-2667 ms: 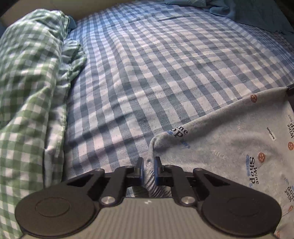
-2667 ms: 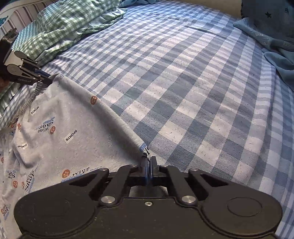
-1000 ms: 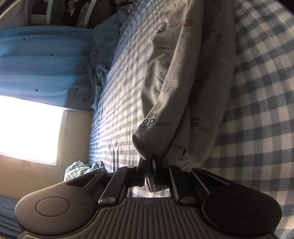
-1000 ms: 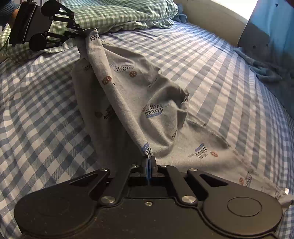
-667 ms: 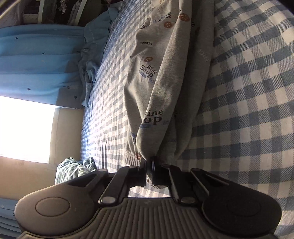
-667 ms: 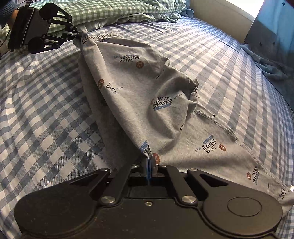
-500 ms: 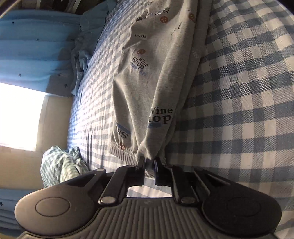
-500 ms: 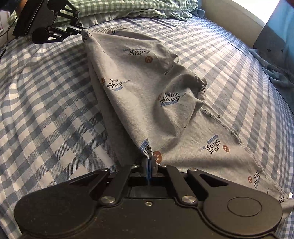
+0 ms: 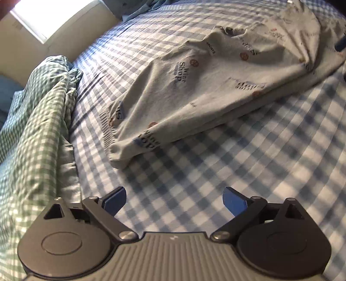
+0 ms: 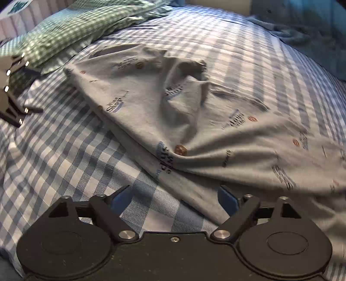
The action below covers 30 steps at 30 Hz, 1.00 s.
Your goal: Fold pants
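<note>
The grey printed pants (image 9: 216,71) lie folded lengthwise on the blue checked bed sheet (image 9: 248,173), rumpled on top. My left gripper (image 9: 174,200) is open and empty, a short way back from the pants' waistband corner. My right gripper (image 10: 175,200) is open and empty, with the pants' folded edge (image 10: 194,194) lying between and just ahead of its fingers. The pants also fill the middle of the right wrist view (image 10: 205,121). The left gripper shows at the left edge of the right wrist view (image 10: 13,90).
A green checked duvet (image 9: 32,121) is bunched along the left side of the bed, also in the right wrist view (image 10: 71,26). A blue blanket (image 10: 307,32) lies at the far right. A bright window (image 9: 56,17) is behind the bed.
Both grippers have let go of the pants and opened wide. The pants dropped from hanging onto the sheet. The left gripper swung from sideways to level and drew back.
</note>
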{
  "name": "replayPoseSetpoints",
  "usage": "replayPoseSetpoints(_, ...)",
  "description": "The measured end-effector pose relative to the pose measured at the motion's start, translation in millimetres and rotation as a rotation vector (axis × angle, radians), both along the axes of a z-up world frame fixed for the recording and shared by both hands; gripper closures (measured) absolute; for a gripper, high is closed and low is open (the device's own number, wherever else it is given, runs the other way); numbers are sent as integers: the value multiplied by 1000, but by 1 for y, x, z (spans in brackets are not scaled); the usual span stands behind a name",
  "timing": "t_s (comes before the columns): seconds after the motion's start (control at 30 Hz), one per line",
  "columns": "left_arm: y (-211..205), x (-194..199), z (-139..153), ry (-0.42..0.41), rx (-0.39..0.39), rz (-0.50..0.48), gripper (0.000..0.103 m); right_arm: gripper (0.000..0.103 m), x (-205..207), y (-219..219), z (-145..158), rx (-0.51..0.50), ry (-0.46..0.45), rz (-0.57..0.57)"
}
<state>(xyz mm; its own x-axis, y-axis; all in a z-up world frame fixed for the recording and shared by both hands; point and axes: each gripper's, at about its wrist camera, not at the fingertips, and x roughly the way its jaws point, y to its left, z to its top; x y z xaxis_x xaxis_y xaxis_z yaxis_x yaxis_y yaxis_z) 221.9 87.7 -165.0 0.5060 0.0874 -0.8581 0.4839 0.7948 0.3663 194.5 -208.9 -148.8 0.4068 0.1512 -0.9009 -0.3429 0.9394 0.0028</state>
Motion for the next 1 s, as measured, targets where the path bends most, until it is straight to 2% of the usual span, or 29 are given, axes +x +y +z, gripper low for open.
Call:
replayPoseSetpoints(0.13,-58,-9,4,0,-69,35,0,1,-16,-43,7,47,24,-159)
replayPoseSetpoints(0.3,-142,-7,1,19,-117,-10,0,1,-32,-110,8,104,50,-315)
replayPoseSetpoints(0.37,-179,-8,1,7,-96,-48,0,1,-36,-142,8,128,50,-375)
replayPoseSetpoints(0.43,-216,-6,3,-16,-41,-84,0,1,-39,-175,10,114,35,-430)
replayPoseSetpoints(0.5,-251,-8,9,-34,-28,-131,0,1,-40,-216,16,91,-3,-494)
replayPoseSetpoints(0.6,-300,-10,10,-55,11,-183,0,1,-37,-281,19,108,-44,-572)
replayPoseSetpoints(0.8,-367,-5,-3,-84,93,-230,0,4,-3,-370,23,76,-100,-559)
replayPoseSetpoints(0.9,-387,4,-9,-98,125,-230,0,5,23,-385,29,161,-115,-486)
replayPoseSetpoints(0.97,-399,6,-15,-107,166,-238,1,5,42,-387,26,257,-64,-435)
replayPoseSetpoints(1.0,-404,8,-19,-104,191,-243,5,5,54,-386,23,306,-32,-424)
